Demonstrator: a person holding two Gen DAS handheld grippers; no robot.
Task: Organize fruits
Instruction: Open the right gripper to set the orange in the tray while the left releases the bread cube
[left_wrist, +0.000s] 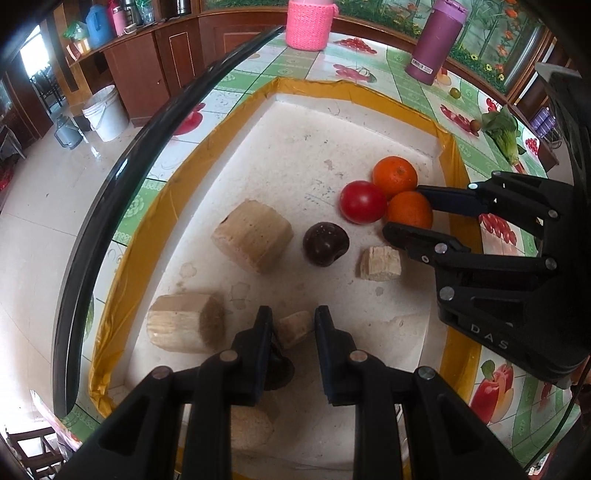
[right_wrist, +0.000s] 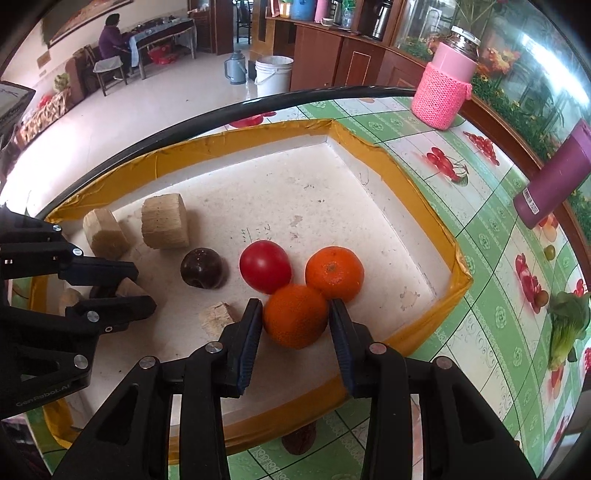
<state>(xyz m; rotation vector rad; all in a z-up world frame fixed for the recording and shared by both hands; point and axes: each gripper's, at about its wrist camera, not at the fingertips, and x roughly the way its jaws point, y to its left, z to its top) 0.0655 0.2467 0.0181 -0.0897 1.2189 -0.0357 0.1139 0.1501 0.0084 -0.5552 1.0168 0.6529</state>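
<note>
Left wrist view: left gripper spread open over a wood chunk in the tray, right wrist view: right gripper open, fingers flanking the near orange, stem end of far orange facing up, tomato touching both

The left wrist view looks forward and down along the left tool from close above the near edge of the tray. The right wrist view looks along the right tool, low and close, from the tray's side. Both share the tray floor, the tomato, and each other's tool.
</note>
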